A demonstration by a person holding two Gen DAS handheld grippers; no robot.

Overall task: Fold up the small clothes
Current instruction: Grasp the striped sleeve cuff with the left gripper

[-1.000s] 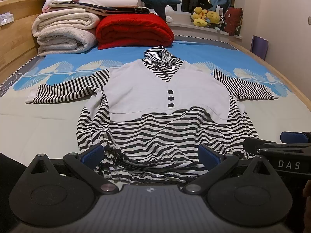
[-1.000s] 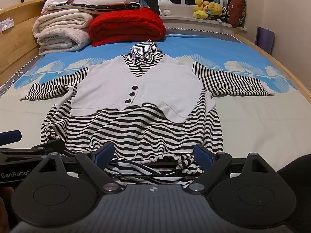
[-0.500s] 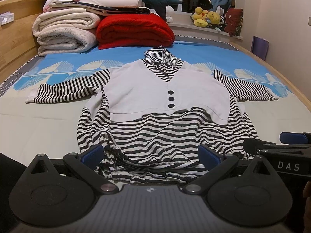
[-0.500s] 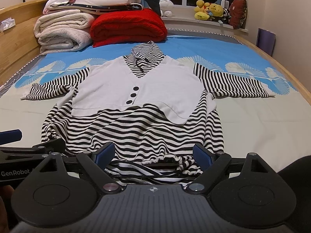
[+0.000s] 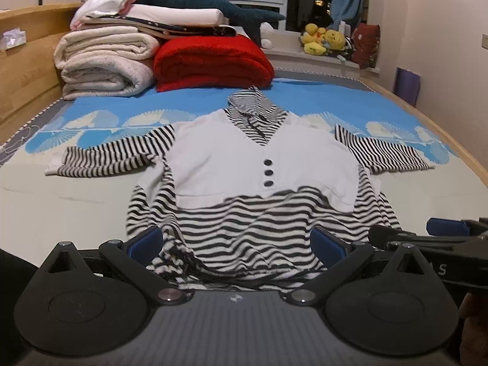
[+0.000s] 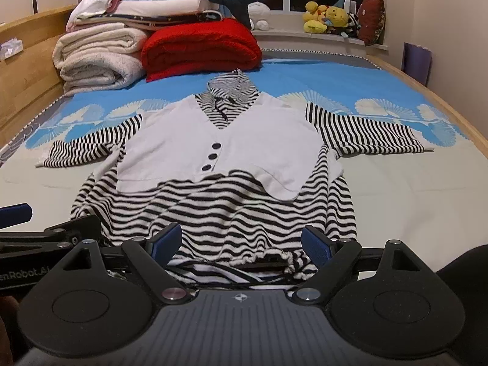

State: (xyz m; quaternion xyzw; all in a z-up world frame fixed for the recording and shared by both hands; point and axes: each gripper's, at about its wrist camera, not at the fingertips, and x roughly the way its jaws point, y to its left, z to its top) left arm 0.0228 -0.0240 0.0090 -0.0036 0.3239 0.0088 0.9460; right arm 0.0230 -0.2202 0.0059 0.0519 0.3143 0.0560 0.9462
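1. Left wrist view: left gripper [image 5: 237, 244] low over the near edge of the bed [image 5: 61, 201], jaws spread wide, blue pads either side of the garment's hem; nothing pinched.
2. Same view: striped hooded top [image 5: 262, 164] lies flat, front up, in the middle of the bed, hood toward the far end. White vest panel with three dark buttons [image 5: 268, 172] covers the chest; black-and-white stripes on sleeves, hood and lower body.
3. Both sleeves extend sideways toward the bed's side edges. Hem is gathered and wrinkled between the pads, dark drawstring visible there.
4. Right gripper [image 5: 433, 238] enters at the right edge of this view, beside the hem's right end.
5. Far end of bed: stack of folded white blankets [image 5: 103, 61] by the wooden side board, red blanket [image 5: 213, 61] just beside it, dark blue shark plush [image 5: 210, 3] on top.
6. Right wrist view: right gripper [image 6: 241, 244] also low at the near edge, jaws held apart, straddling the hem of the striped hooded top [image 6: 231, 140]; gripping nothing.
7. Left gripper [image 6: 45, 235] seen at the left edge of this view, near the hem's left end.
8. Yellow plush toys [image 6: 326, 15] on the window sill beyond the bed's far end.
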